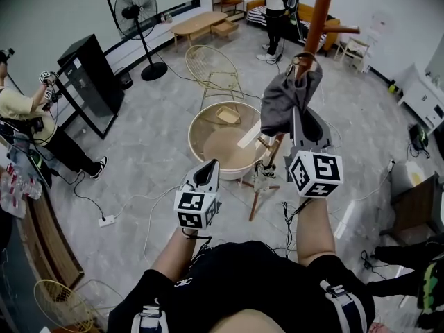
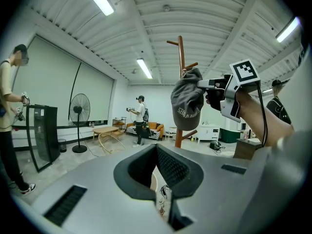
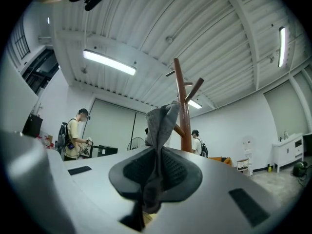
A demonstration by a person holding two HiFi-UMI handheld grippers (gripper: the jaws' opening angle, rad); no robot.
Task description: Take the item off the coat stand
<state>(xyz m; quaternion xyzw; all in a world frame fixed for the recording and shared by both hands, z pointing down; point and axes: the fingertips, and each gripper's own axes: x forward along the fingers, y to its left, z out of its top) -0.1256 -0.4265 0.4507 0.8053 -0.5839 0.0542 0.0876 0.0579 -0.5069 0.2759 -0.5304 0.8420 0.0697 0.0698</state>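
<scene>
A grey cap (image 1: 288, 99) hangs on a peg of the brown wooden coat stand (image 1: 319, 12), ahead and to the right of me. My right gripper (image 1: 299, 114) is raised to the cap and shut on its cloth. In the right gripper view the grey fabric (image 3: 158, 126) runs up from between the closed jaws toward the stand's pole (image 3: 181, 91). The left gripper view shows the cap (image 2: 186, 104) with the right gripper (image 2: 202, 84) pinching its side. My left gripper (image 1: 209, 166) is lower and to the left, away from the stand, its jaws together and empty (image 2: 156, 147).
A round beige tub (image 1: 201, 141) stands on the floor beside the stand's legs (image 1: 262, 186), with a wire chair (image 1: 211, 68) behind it. A standing fan (image 1: 135, 12) and a black cabinet (image 1: 87, 75) are at the left. Cables run across the floor, and other people stand around the room.
</scene>
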